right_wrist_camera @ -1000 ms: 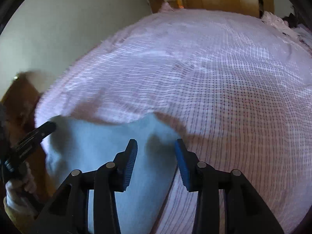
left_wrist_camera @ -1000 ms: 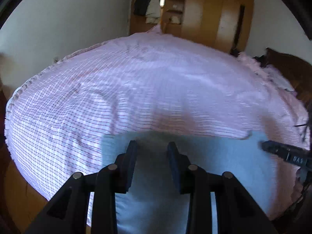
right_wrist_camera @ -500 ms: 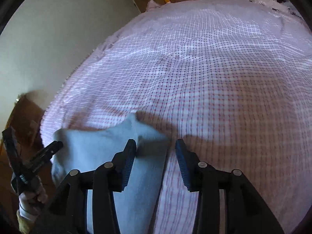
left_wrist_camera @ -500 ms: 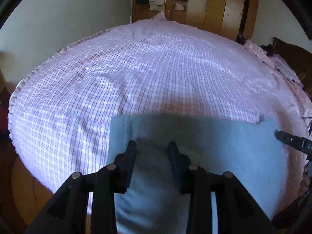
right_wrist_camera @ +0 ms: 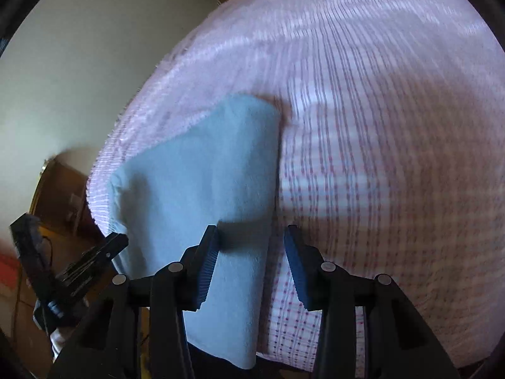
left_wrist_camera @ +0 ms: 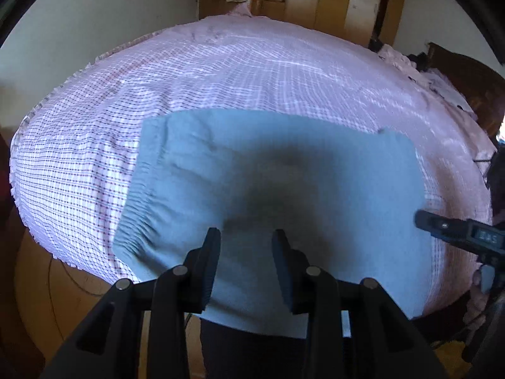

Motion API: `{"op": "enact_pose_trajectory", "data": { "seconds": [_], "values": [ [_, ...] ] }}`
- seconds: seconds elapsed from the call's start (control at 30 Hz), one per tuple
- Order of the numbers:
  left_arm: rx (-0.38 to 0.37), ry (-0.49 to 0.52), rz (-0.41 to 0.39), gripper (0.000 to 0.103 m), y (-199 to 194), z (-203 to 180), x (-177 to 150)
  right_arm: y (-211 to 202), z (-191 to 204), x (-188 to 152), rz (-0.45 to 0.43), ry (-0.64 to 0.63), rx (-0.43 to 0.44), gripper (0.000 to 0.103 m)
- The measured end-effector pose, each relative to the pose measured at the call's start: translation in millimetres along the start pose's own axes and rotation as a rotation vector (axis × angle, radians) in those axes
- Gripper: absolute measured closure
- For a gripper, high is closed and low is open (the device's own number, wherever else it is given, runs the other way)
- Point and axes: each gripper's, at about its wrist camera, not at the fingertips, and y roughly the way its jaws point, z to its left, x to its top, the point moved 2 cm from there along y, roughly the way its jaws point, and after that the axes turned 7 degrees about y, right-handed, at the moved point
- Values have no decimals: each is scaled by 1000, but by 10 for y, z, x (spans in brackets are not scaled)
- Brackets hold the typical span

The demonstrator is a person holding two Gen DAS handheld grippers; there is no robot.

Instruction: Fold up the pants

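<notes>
I see the blue pants (left_wrist_camera: 277, 189) lying flat on the checked bed (left_wrist_camera: 221, 72), near its edge. My left gripper (left_wrist_camera: 246, 262) and right gripper (right_wrist_camera: 251, 259) hover above them, jaws apart, gripping nothing.

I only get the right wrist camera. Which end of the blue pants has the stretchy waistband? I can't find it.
Observer: In the left wrist view, the pants have a gathered waistband along their left edge, lying on the checked bed.
Operator: Is the left gripper pinching them?
Observer: No. The left gripper has its fingers apart over the cloth, with a clear gap between them.
Operator: What's past the bed on the right?
Observer: A dark wooden headboard stands at that end.
</notes>
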Motion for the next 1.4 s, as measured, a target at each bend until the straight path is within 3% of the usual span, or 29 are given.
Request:
{"op": "enact_pose_trajectory", "data": {
  "seconds": [0.1, 0.2, 0.33, 0.67, 0.73, 0.8, 0.9, 1.13, 1.27, 1.4],
  "values": [
    [-10, 3, 22, 68, 64, -24, -37, 64, -76, -60, -25, 1, 35, 65],
    [-2, -23, 24, 68, 67, 6, -38, 53, -18, -119, 26, -43, 15, 64],
    [0, -50, 14, 68, -11, 53, -41, 71, 35, -225, 68, -5, 34, 62],
    [2, -29, -8, 68, -116, 8, -31, 245, 156, -244, 15, 5, 66, 63],
    [-3, -32, -12, 68, -110, -3, -29, 222, 153, -276, 12, 0, 63, 65],
    [-7, -33, -9, 68, -97, -13, -26, 209, 170, -287, 15, 0, 58, 80],
    [-5, -29, -8, 68, -86, -16, -28, 116, 225, -289, 1, -15, 76, 94],
    [-44, -64, -44, 68, -113, 57, -41, -173, 435, -286, -35, -73, 119, 97],
    [-45, -49, -36, 67, -43, 44, -76, -324, 598, -270, -80, -135, 185, 98],
    [-41, -33, -21, 67, 114, 14, -160, -448, 755, -222, -106, -211, 193, 99]
  ]
}}
